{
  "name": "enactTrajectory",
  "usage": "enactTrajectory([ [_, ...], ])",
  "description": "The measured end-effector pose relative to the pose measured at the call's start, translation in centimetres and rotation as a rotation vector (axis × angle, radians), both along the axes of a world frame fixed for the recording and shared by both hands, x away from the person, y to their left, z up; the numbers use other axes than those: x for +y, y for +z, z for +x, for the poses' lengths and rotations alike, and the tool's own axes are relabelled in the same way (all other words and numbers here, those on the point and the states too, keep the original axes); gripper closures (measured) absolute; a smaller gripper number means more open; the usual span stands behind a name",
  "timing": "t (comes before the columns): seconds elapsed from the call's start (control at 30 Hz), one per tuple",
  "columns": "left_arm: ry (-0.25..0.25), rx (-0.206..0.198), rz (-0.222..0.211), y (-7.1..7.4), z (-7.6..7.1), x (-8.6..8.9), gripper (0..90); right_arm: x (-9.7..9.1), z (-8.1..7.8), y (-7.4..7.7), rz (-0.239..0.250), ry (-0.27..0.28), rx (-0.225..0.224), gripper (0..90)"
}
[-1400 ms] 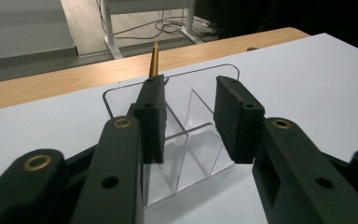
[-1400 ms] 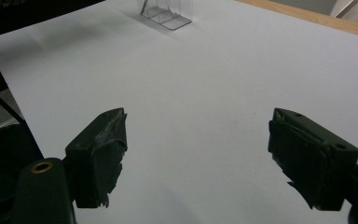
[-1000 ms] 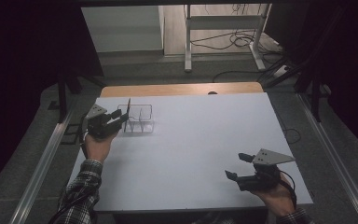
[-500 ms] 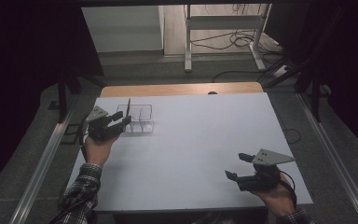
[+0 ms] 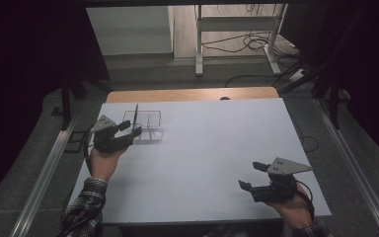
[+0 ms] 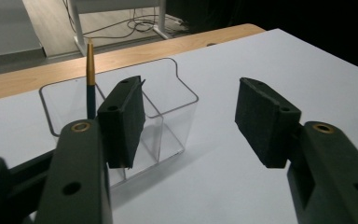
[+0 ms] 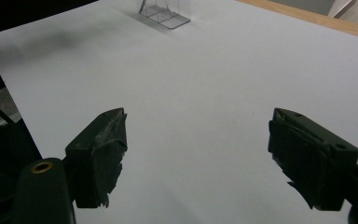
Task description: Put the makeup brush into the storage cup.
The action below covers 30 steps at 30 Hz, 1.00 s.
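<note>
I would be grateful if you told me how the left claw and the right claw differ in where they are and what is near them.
The left claw sits at the clear plastic holder, where a pen stands upright; the right claw hovers over bare white table near its front edge. The left claw's jaws have just been opening, with nothing between them; the right claw's jaws stand apart over bare surface. Both are open and empty.

Lab: dark curtains, floor cables, white table.
</note>
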<state>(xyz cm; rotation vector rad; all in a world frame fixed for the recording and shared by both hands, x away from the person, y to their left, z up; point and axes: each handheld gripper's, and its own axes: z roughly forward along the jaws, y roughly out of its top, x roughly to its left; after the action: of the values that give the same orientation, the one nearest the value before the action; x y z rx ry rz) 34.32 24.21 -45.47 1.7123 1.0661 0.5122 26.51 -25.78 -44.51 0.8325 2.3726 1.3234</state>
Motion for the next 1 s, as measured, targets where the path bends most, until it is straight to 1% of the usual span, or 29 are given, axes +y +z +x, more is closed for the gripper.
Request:
enactTrajectory([
  [0.2,-0.019,-0.002,-0.001,0.3,-0.5,-0.5,37.6,-0.1,0.0,0.0,0.001,-0.004,0.000,20.1],
  [0.47,-0.044,-0.007,-0.023,0.7,-1.1,-0.9,33.0,-0.1,0.0,0.0,0.001,-0.004,0.000,20.1],
  [0.77,-0.078,-0.017,0.013,1.3,-1.8,-1.9,27.0,0.0,0.0,0.0,-0.001,-0.003,0.001,20.1],
  [0.9,-0.091,-0.023,0.013,1.7,-2.1,-2.3,25.1,0.0,0.0,0.0,0.000,-0.003,0.002,20.1],
  [1.0,-0.101,-0.028,0.022,1.9,-2.4,-2.6,24.0,0.0,0.0,0.0,-0.001,-0.004,0.002,20.1],
])
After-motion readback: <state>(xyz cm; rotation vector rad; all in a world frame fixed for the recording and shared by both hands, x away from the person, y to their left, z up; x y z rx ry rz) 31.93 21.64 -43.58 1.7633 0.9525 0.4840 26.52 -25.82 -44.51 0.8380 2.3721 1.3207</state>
